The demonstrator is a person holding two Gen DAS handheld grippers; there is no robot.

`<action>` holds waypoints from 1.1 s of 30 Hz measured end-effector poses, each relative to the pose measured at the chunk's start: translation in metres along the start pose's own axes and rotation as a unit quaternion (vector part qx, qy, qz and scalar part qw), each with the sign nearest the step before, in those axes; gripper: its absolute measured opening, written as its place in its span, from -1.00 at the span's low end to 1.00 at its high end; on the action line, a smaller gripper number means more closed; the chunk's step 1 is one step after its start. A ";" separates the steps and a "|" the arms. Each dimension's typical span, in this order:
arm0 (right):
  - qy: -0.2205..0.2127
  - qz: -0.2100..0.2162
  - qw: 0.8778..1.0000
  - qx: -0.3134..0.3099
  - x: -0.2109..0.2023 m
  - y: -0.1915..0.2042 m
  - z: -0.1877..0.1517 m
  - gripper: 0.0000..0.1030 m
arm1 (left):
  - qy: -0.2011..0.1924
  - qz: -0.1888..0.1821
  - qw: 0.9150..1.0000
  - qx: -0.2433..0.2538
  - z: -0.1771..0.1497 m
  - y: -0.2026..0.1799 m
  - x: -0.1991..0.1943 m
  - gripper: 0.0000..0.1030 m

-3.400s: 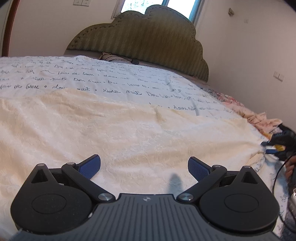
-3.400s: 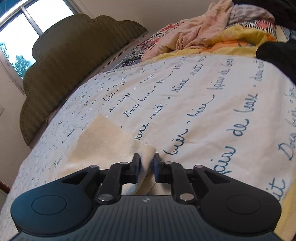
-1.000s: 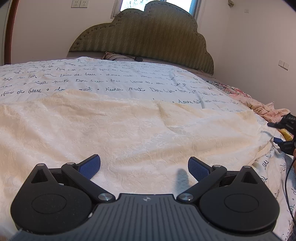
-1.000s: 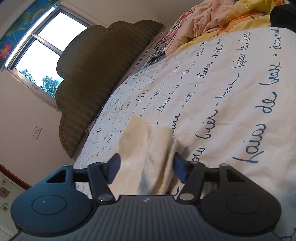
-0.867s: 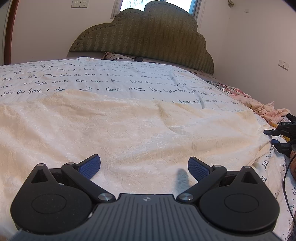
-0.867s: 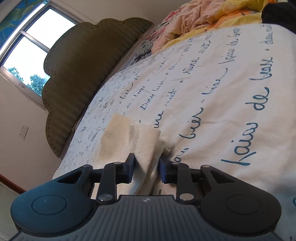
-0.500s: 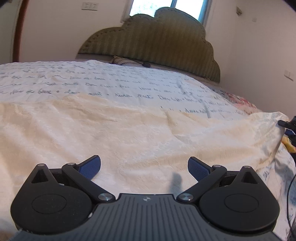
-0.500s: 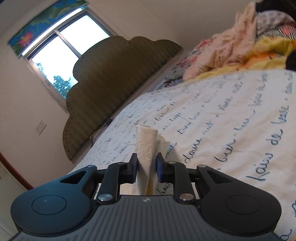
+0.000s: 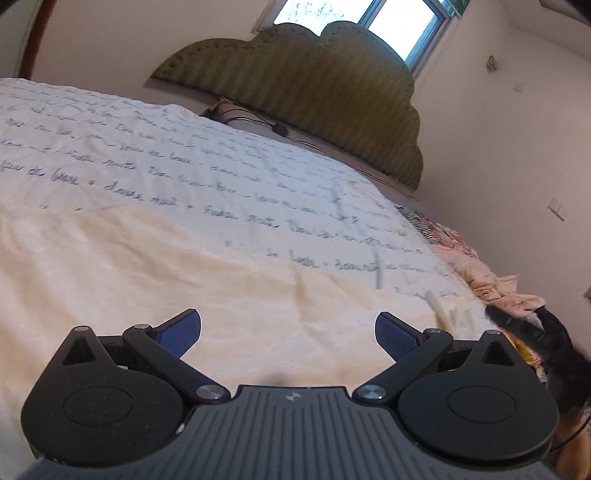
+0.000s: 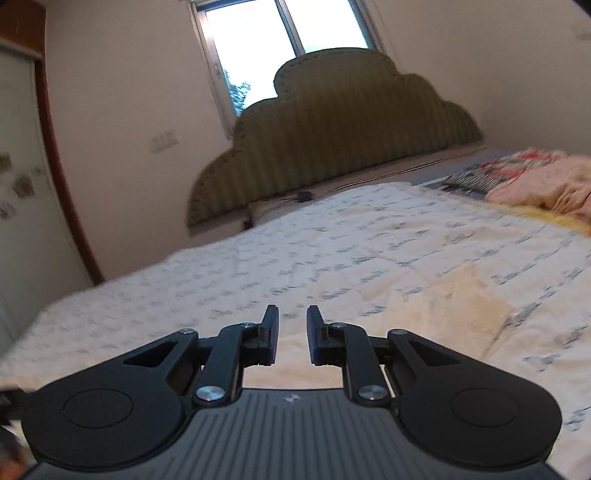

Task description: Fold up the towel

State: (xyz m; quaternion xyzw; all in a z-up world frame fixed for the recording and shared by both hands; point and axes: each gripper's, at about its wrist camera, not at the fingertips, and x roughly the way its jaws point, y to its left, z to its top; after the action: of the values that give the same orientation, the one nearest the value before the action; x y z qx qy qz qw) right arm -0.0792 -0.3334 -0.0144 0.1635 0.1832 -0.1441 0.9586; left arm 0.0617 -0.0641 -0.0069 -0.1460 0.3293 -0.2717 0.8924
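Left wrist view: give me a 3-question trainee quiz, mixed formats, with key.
1. Is the left gripper open or shut?
2. True or false: the cream towel lies spread on the sheet that has script writing printed on it.
3. What is on the wall above the headboard? A. a window B. a painting C. a shelf

Key: 1. open, with its jaws wide apart and nothing between them; 2. true; 3. A
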 end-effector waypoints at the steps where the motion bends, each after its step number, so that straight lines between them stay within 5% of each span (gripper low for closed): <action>1: 0.005 -0.046 0.998 -0.031 0.000 0.002 -0.003 -0.49 | 0.001 0.002 1.000 0.005 0.001 -0.005 0.002 0.98; 4: 0.034 -0.127 0.991 -0.019 -0.001 -0.022 -0.012 0.99 | 0.004 0.005 0.999 0.041 -0.003 -0.024 0.012 0.98; 8: 0.055 -0.096 0.986 0.128 -0.002 -0.076 -0.018 0.99 | 0.017 0.008 0.996 0.084 -0.018 -0.049 0.031 0.98; 11: 0.078 -0.139 0.981 0.114 0.018 -0.072 -0.021 0.99 | 0.015 0.017 0.993 0.115 -0.038 -0.060 0.038 0.98; 15: 0.122 -0.123 0.981 0.088 0.059 -0.056 -0.026 0.99 | 0.008 0.044 0.986 0.163 -0.058 -0.065 0.046 0.98; 18: 0.132 -0.210 0.968 0.043 0.078 -0.054 -0.029 0.99 | 0.017 0.044 0.983 0.177 -0.064 -0.066 0.048 0.98; 22: 0.089 -0.275 0.950 0.115 0.046 -0.102 -0.032 1.00 | 0.021 0.033 0.982 0.182 -0.065 -0.068 0.048 0.98; 26: 0.021 -0.376 0.914 0.151 0.001 -0.131 -0.034 1.00 | 0.011 0.010 0.981 0.193 -0.062 -0.082 0.049 0.98; 28: -0.010 -0.321 0.932 0.168 -0.018 -0.142 -0.030 1.00 | -0.002 0.036 0.978 0.205 -0.063 -0.092 0.056 0.98; 30: 0.013 -0.245 0.955 0.168 -0.017 -0.149 -0.021 1.00 | 0.024 0.075 0.971 0.224 -0.066 -0.100 0.072 0.98; 33: 0.046 -0.138 0.958 0.248 -0.003 -0.164 -0.015 1.00 | 0.063 0.091 0.963 0.248 -0.076 -0.101 0.090 1.00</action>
State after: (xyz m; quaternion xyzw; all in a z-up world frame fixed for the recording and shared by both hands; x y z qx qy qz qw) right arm -0.1417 -0.4759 -0.0695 0.3752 0.2062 -0.3085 0.8494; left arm 0.0290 -0.2042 -0.0639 0.1274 0.3193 -0.2711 0.8991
